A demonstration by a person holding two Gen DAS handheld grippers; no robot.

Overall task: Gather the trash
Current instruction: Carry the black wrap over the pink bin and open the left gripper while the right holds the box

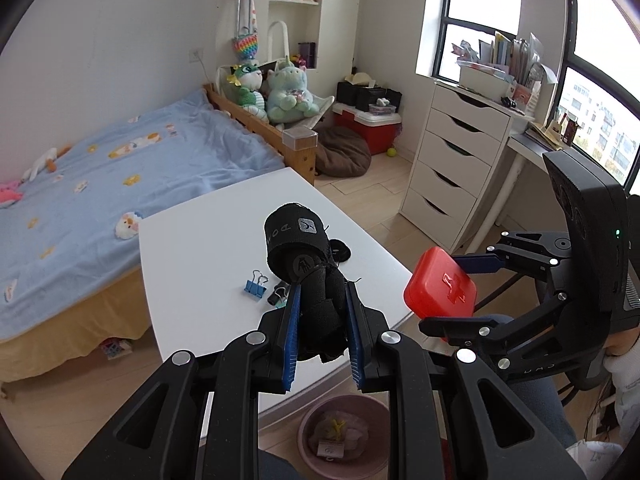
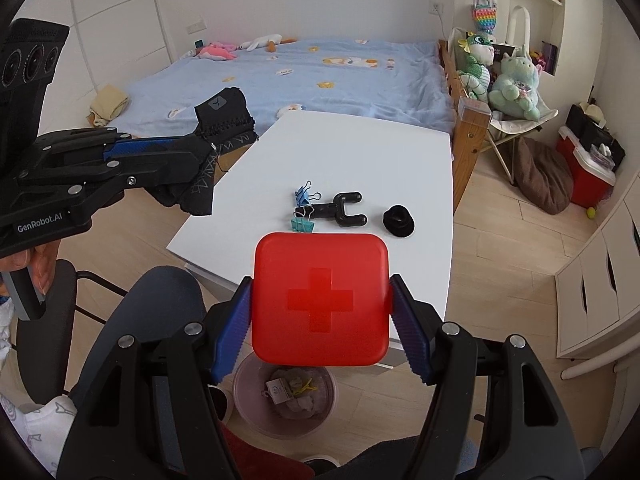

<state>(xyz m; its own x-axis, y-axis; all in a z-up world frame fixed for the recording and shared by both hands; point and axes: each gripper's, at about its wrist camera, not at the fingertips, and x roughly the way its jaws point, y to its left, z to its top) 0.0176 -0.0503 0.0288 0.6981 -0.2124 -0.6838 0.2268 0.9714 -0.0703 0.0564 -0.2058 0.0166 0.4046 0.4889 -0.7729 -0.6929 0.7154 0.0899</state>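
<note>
My left gripper (image 1: 322, 300) is shut on a black fabric wrap (image 1: 308, 264), held above the white table (image 1: 192, 264); the wrap shows in the right wrist view (image 2: 216, 136) at the left. My right gripper (image 2: 320, 316) is shut on a red first-aid box (image 2: 320, 298), held above the table's near edge; the box also shows in the left wrist view (image 1: 440, 284). A pink bin (image 2: 248, 412) with scraps in it stands on the floor below both grippers, also seen in the left wrist view (image 1: 316, 460).
On the table lie a blue binder clip (image 2: 304, 196), a teal clip (image 2: 302, 225), a black forked tool (image 2: 344, 208) and a small black ring (image 2: 398, 220). A bed (image 2: 320, 76), a white drawer unit (image 1: 452, 160) and a chair (image 2: 152, 312) stand around.
</note>
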